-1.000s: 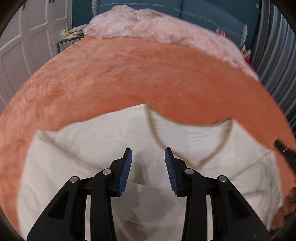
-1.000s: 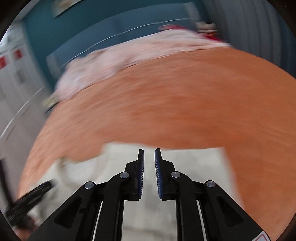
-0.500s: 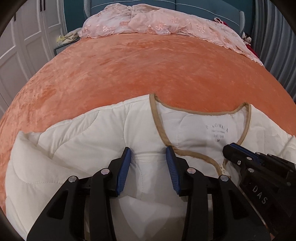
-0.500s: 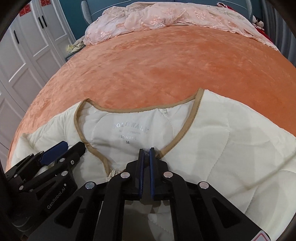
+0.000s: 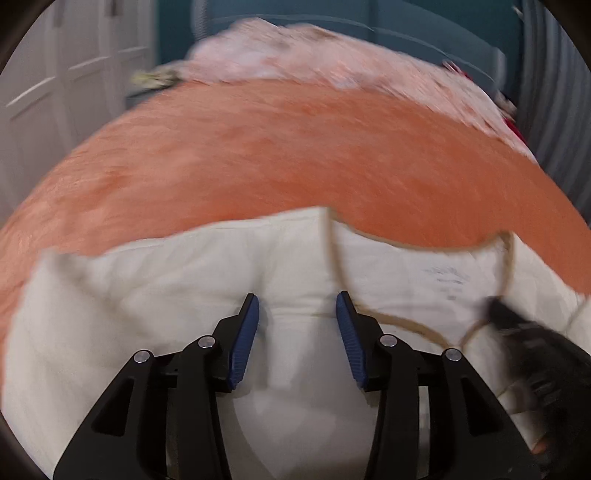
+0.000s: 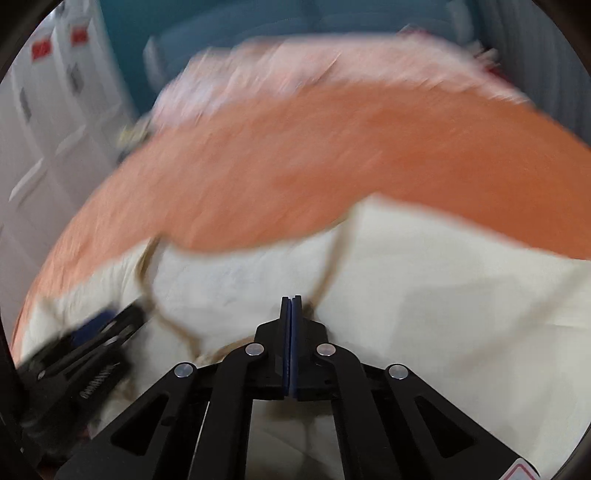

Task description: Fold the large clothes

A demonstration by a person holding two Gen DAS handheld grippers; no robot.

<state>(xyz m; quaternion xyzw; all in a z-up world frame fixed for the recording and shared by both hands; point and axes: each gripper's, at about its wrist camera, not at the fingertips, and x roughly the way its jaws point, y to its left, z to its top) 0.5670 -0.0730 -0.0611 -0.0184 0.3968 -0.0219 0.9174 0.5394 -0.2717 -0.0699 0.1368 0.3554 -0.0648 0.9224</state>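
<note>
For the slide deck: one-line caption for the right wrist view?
Shut right hand-held gripper at the tan-trimmed neckline of a cream quilted jacket on an orange bedspread.

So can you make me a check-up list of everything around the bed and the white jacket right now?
Surface: orange blanket covering the bed, blurred in both views.
Job's things: white jacket with tan neck trim lying spread on the blanket, collar toward the far side.
Clutter: pink lacy cloth heaped at the far end.
Grippers: left gripper open over the jacket, jaws just been widening, pads apart from the cloth between them; right gripper shut, jaws together by the neck trim; whether cloth is pinched is unclear.
Cables: nothing seen.
Surroundings: white cupboard doors, teal wall, grey curtain.
</note>
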